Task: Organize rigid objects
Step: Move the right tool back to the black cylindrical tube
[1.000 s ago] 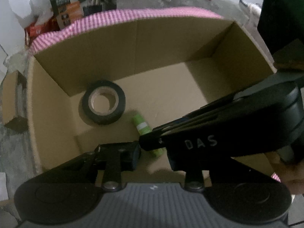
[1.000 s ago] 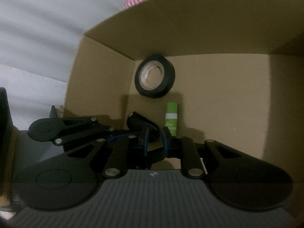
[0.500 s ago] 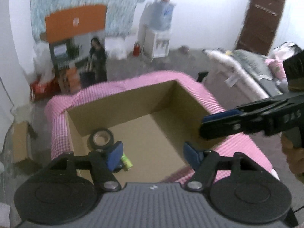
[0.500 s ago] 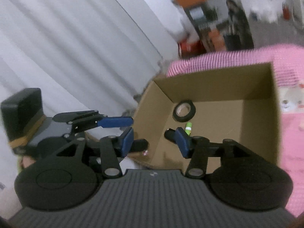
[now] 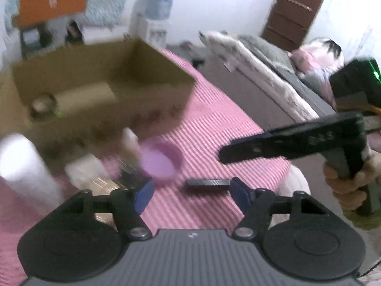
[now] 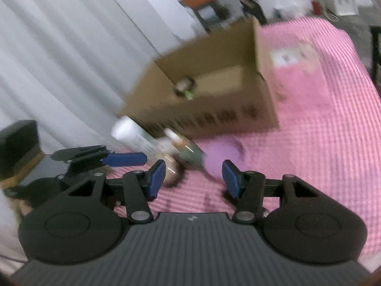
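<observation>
Low in both views we see our left gripper (image 5: 190, 190) and right gripper (image 6: 194, 178) with jaws apart, both lately widening, left since narrowing slightly, nothing between. Mid-frame on the pink cloth (image 6: 321, 143): a blurred purple bowl (image 5: 162, 162), a white bottle (image 6: 133, 134). Upper left, the cardboard box (image 5: 142, 104) holds the tape roll (image 5: 44, 103)

Home bedroom, pink checked bedspread (image 6: 333, 124), wooden door (image 5: 294, 12), curtain (image 6: 59, 59)

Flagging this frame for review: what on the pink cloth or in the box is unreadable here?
- Print on the box side, right wrist view: motion blur.
- White tube label, right wrist view: blurred.
- Roll and green item in the box, left wrist view: blurred, small.
- Flat black object, left wrist view: partly behind gripper finger.
</observation>
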